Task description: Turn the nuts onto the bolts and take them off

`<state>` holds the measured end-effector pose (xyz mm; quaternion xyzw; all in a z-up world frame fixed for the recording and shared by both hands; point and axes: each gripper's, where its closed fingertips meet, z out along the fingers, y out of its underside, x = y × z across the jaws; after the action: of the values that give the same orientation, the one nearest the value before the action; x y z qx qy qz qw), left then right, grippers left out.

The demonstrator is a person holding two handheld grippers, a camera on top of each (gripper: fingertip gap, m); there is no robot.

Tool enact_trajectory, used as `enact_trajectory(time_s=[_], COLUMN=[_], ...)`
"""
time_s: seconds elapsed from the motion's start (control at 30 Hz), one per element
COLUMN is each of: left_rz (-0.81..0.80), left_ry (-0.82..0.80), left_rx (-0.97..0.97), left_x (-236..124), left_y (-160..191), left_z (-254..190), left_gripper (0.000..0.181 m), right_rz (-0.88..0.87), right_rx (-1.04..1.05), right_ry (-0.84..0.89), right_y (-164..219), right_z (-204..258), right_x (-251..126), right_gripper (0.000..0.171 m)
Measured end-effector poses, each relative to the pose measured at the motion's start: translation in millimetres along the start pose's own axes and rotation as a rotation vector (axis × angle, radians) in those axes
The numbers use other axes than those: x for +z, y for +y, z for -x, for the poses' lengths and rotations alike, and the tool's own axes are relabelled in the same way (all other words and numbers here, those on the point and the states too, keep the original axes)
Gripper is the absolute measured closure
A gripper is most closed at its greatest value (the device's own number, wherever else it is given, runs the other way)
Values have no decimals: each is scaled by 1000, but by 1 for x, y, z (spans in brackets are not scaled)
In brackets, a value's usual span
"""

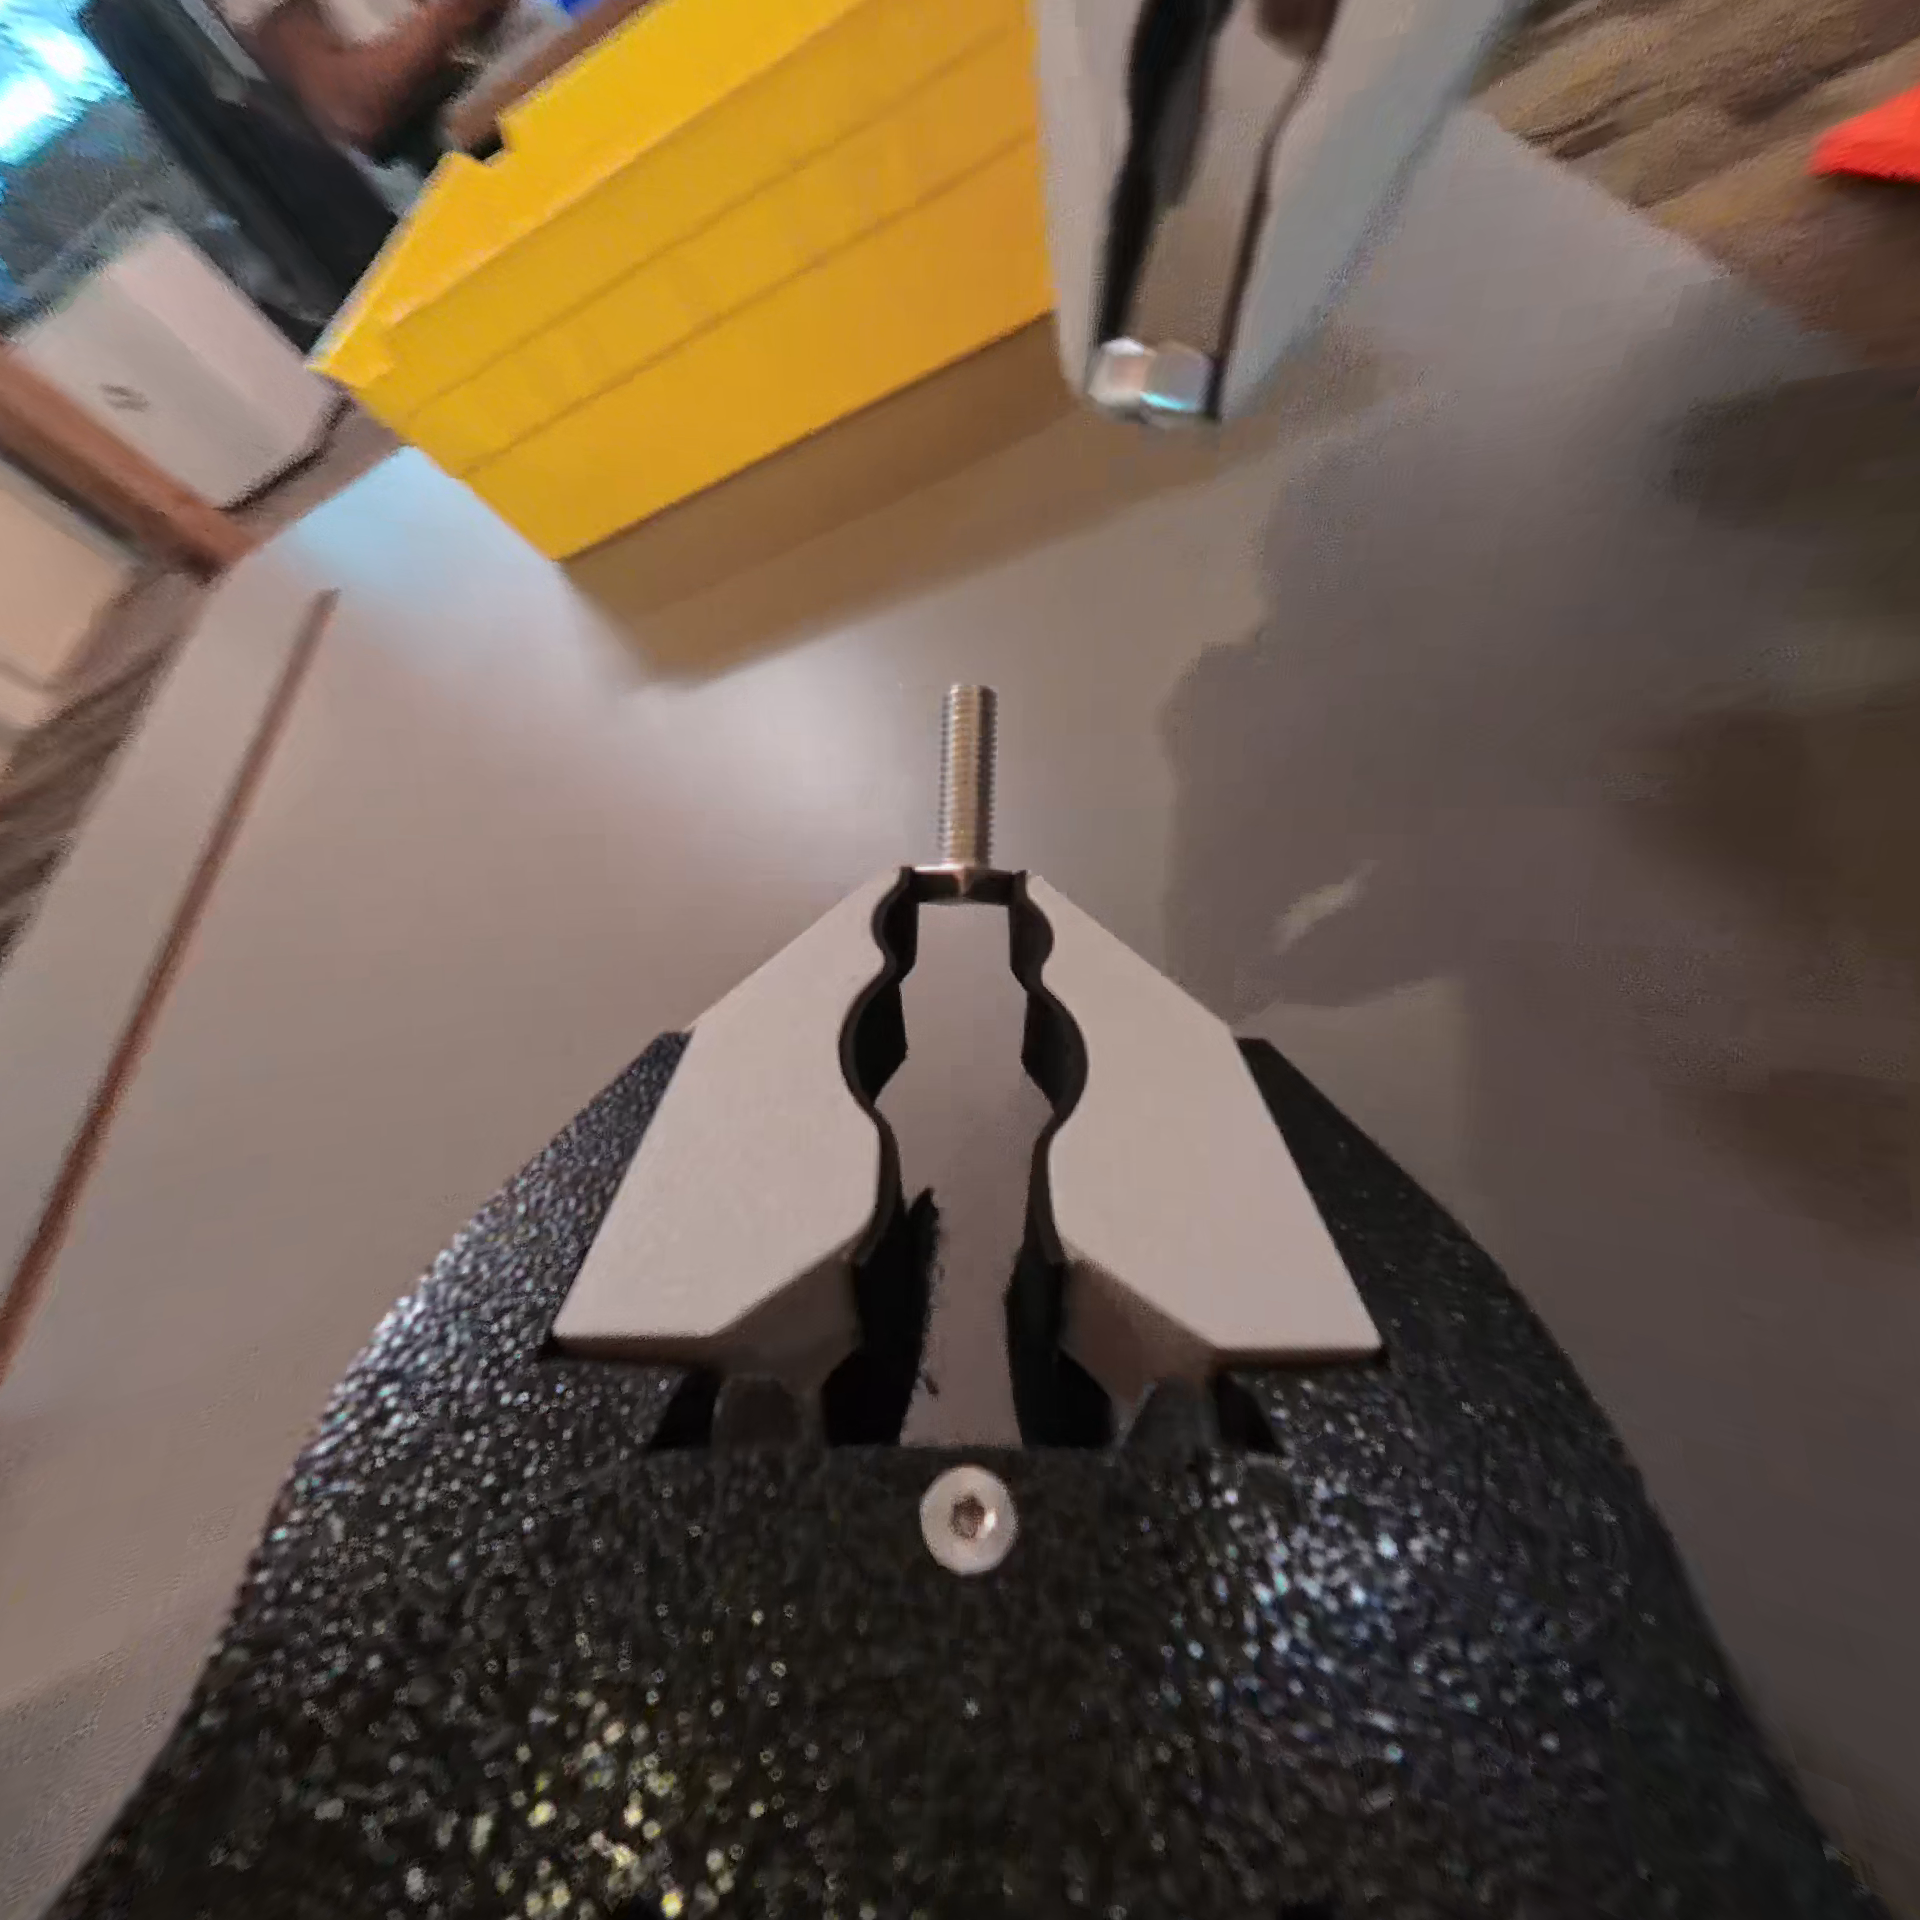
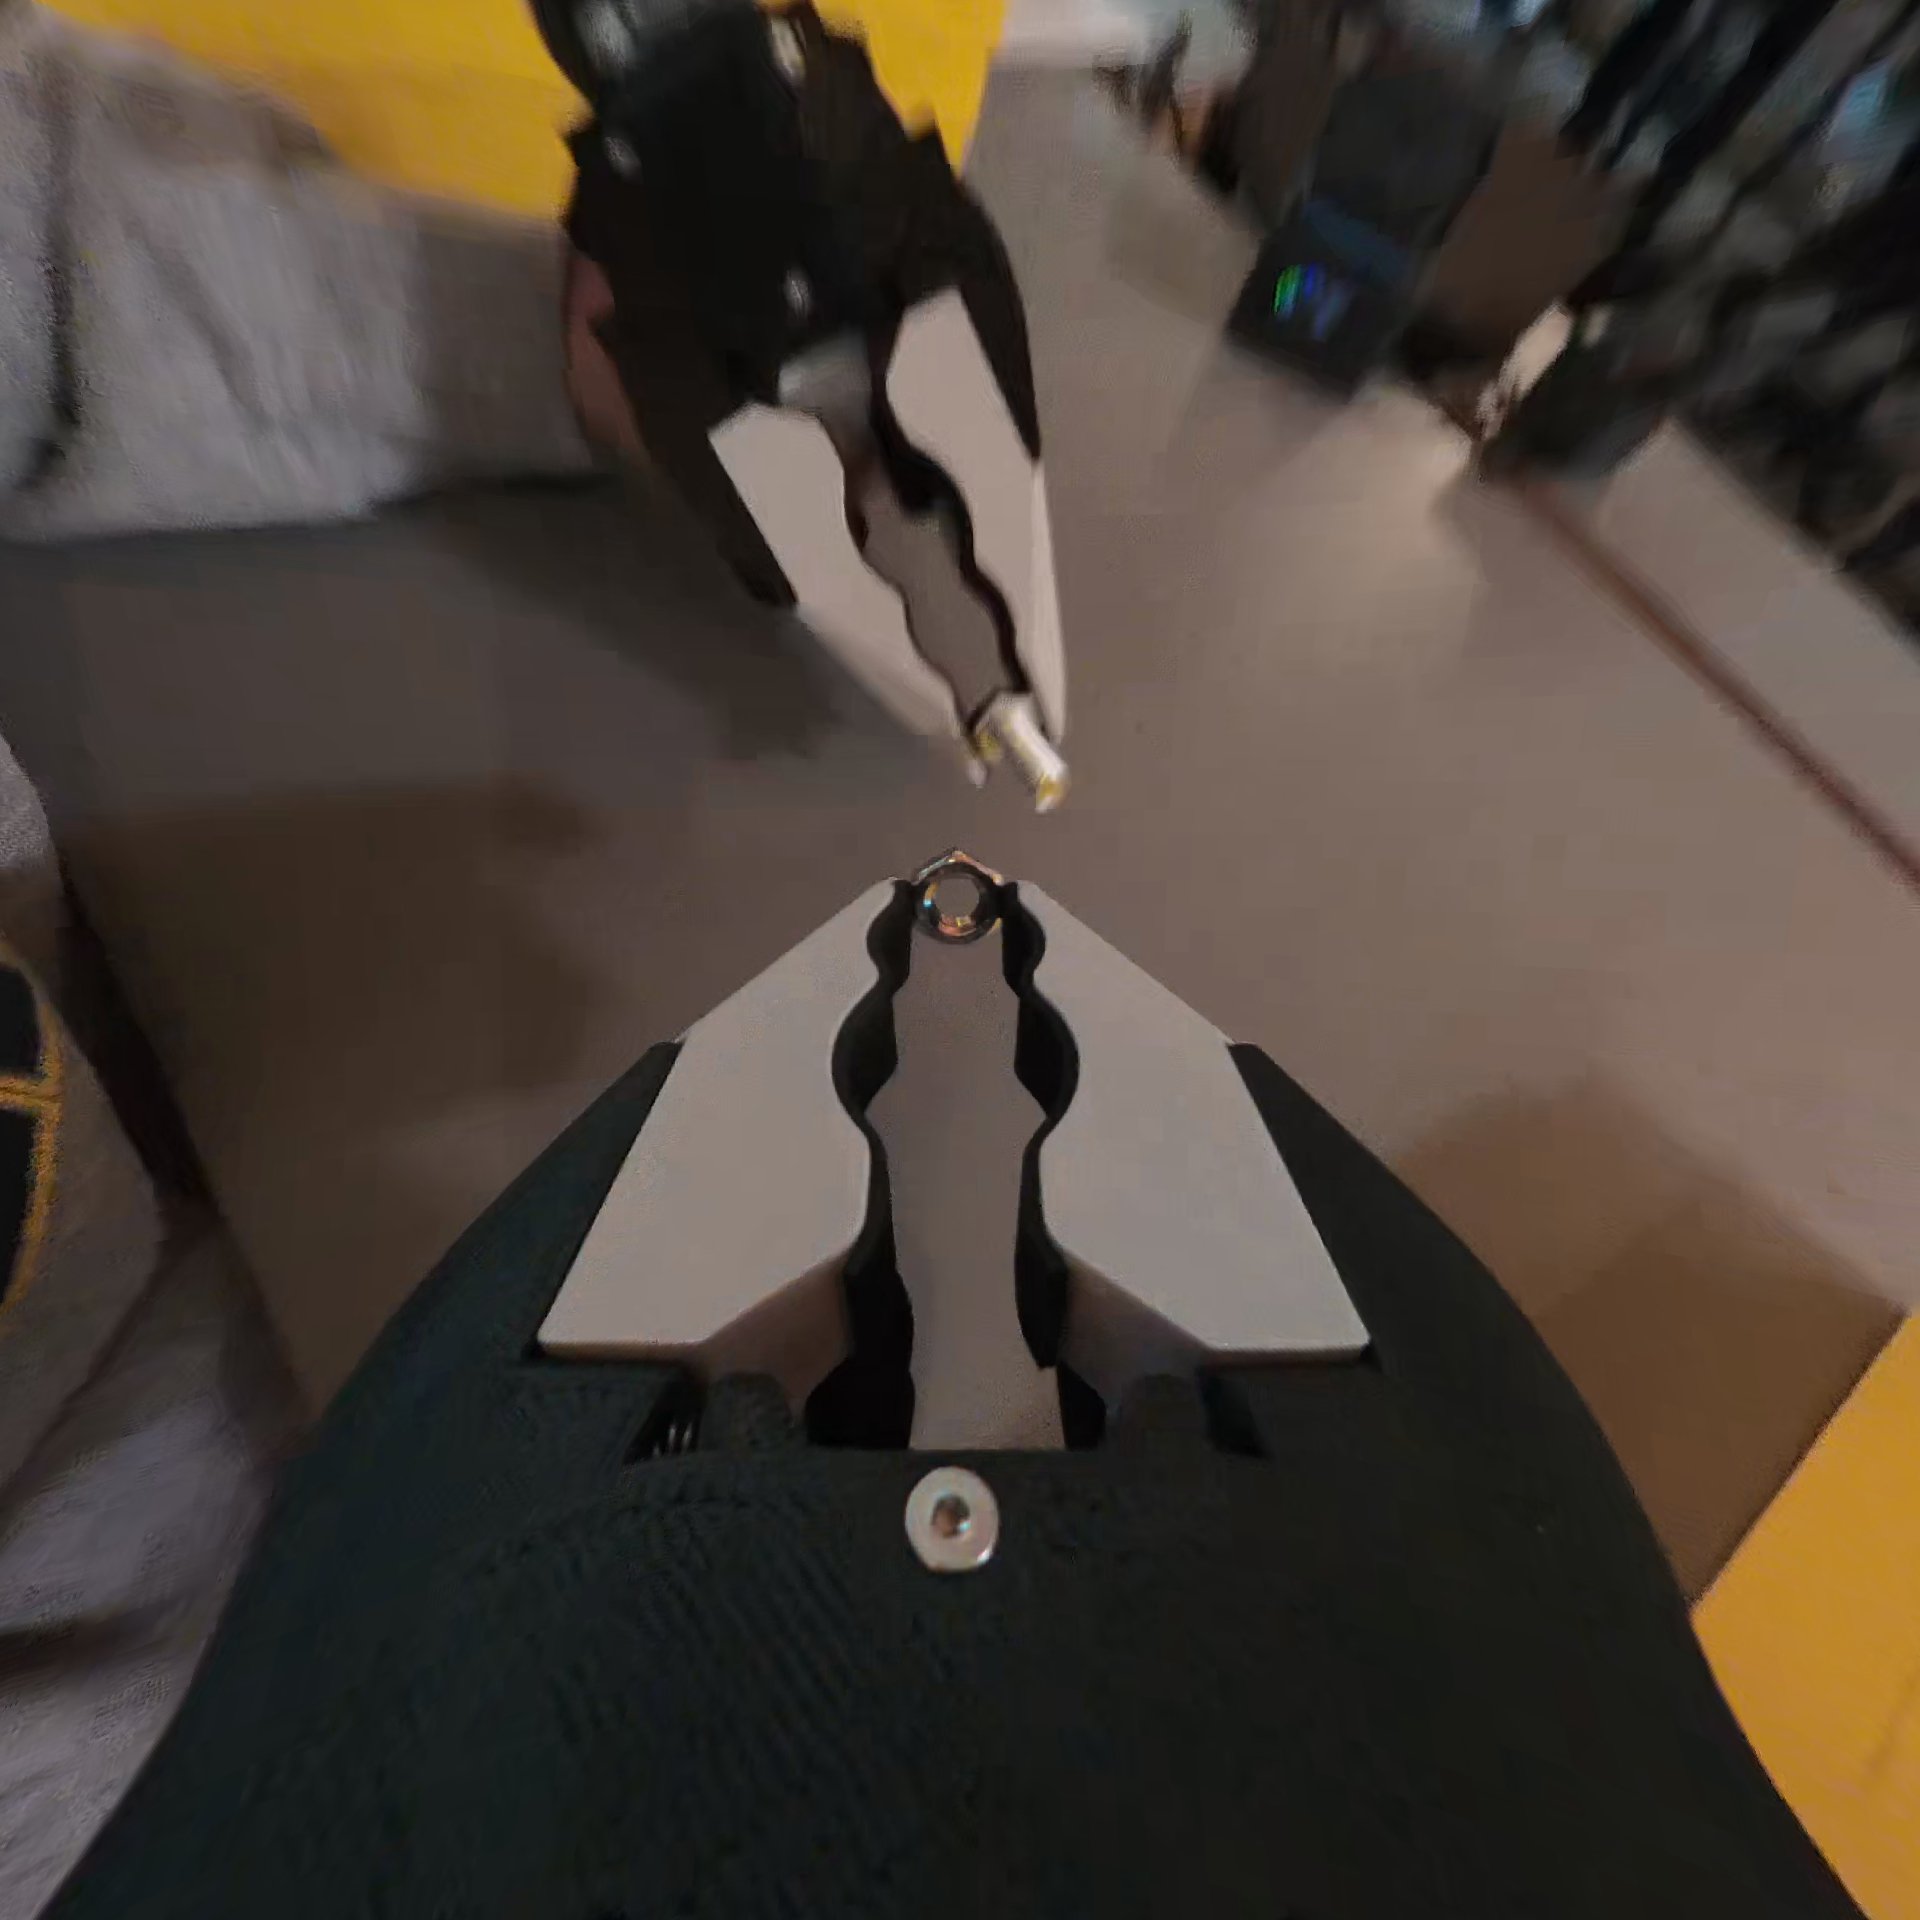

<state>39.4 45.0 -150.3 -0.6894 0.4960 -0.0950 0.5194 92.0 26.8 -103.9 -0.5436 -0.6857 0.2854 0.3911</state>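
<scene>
Left gripper (image 1: 964, 883): jaws closed on the head of the bolt (image 1: 967, 774), threaded shank sticking straight out past the fingertips, bare along all of its visible length. Right gripper (image 2: 956, 896): jaws clamped on the nut (image 2: 955, 906), pinched at the very tips with the bore facing the camera and unobstructed. From the right wrist view the bolt tip sits just beyond the nut, near but apart; a clear gap shows between them, and the shank looks angled somewhat off the bore axis. From the left wrist view the nut hangs well above and to the right of the shank, no contact. Judgement: threading has not begun for this pair; both parts are in hand and being brought together, so aligning, starting the thread, running the nut on and backing it off all remain. Beyond the grippers, grey table (image 1: 468, 935), bare where visible. Farther back, a yellow bin (image 1: 727, 260) stands on what seems a brown cardboard base; only its outer wall faces the camera, so its contents cannot be told. An orange object (image 1: 1870, 145) at the far right edge is too blurred to identify.
</scene>
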Motion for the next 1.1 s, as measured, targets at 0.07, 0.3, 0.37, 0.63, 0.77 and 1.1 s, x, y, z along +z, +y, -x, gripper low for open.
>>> enact_trajectory(time_s=[0.07,0.3,0.37,0.63,0.77,1.1], left_rz=[8,26,10,-53,-142,-204], left_ry=[112,309,335,413,471,530], left_rx=[-7,-43,-63,-112,-182,-297], left_x=[2,8,7,-1,-12,-19], left_y=[2,3,1,-9,-23,-34], left_z=[-17,-49,-52,-58,-58,-57], left_gripper=[166,166,166,166,166,166], right_rz=[-110,-146,-134,-218,-337,-467], right_rx=[-84,-222,-236,-202,-119,-88], right_ry=[-9,-107,-125,-193,-242,-229], right_y=[-4,14,20,15,2,-11], right_z=[1,24,27,34,36,33], right_x=[-2,18,22,22,15,6], right_gripper=[155,155,155,155,155,155])
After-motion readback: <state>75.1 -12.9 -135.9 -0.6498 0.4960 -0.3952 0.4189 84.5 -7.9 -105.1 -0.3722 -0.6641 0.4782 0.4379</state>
